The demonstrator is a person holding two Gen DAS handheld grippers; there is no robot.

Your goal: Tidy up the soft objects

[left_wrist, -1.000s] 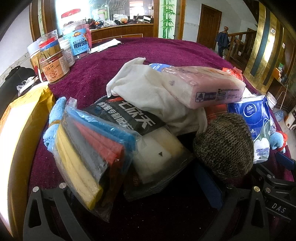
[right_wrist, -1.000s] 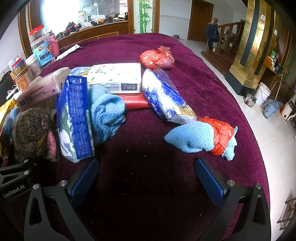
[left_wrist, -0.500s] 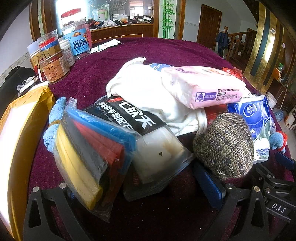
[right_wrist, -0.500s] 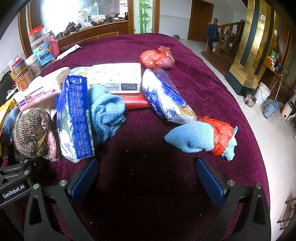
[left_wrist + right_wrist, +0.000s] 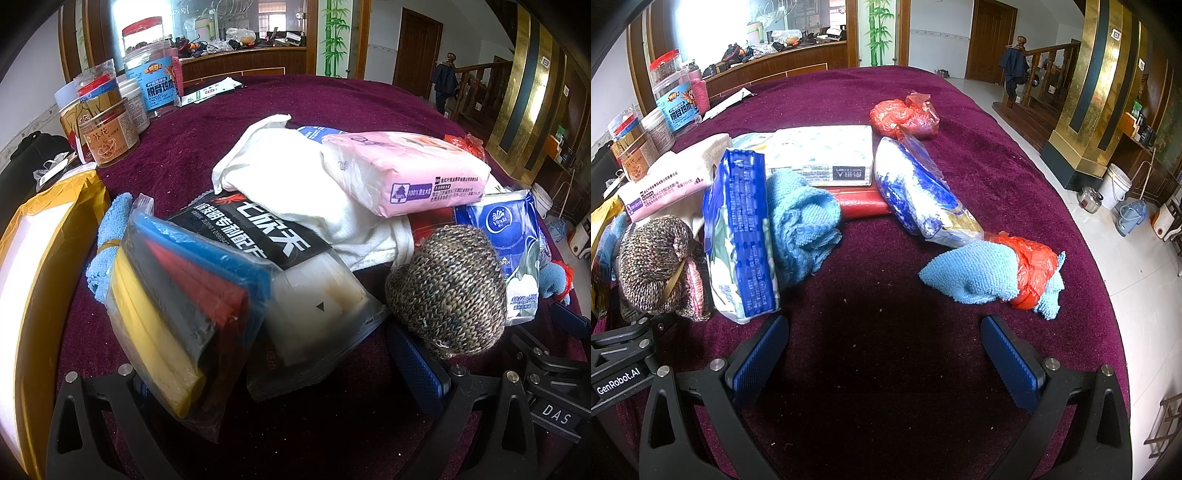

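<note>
Reaching next, probably: right gripper (image 5: 882, 354) wide apart, empty, over bare cloth; blue towel bundle (image 5: 982, 273) just ahead-right. Left gripper (image 5: 280, 373) spread around the foam-sheet bag (image 5: 177, 314); contact unclear. Centre before closing.

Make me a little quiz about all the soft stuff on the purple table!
1. True or false: the pink tissue pack lies on top of the white cloth.
2. What is wrapped around the blue towel near the right gripper? A) red plastic bag B) yellow tape C) white string
3. Fill in: the right gripper's jaws are ___.

Key: 1 true; 2 A; 3 open.
</note>
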